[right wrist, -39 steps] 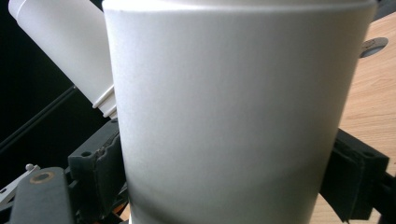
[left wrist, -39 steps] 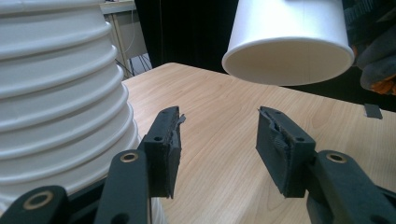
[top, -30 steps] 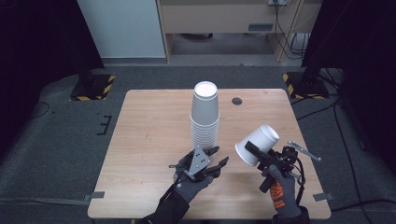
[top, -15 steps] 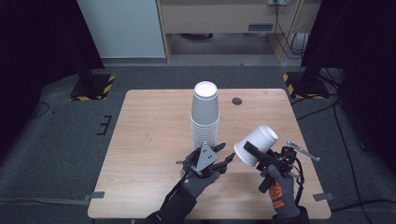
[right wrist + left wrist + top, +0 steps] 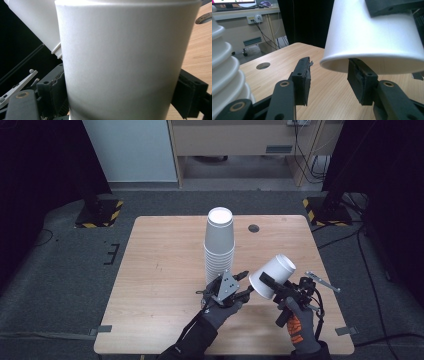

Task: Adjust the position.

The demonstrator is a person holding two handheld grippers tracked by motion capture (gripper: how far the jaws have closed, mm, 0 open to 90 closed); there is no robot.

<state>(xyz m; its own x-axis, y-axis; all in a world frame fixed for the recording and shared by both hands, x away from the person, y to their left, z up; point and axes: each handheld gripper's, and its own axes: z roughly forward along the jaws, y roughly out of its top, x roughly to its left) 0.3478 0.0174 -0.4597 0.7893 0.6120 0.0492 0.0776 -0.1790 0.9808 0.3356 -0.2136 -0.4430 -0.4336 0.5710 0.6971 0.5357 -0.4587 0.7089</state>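
cup stack [image 5: 219, 245]: 1 | loose cup [image 5: 272, 276]: 1 | stacked cups: perhaps ten

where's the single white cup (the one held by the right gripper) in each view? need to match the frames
High view: the single cup is right of centre, tilted, shut in the right gripper, beside the cup stack.
Left gripper view: upper right, its rim hanging over the left gripper.
Right gripper view: centre, close up, between the jaws.
Shared landmark: the round hole in the table.

Your left gripper [image 5: 242, 283] has slid right — toward the held cup [image 5: 272, 275]. Its fingers [image 5: 302, 79] have been closing — nothing pressed between them.
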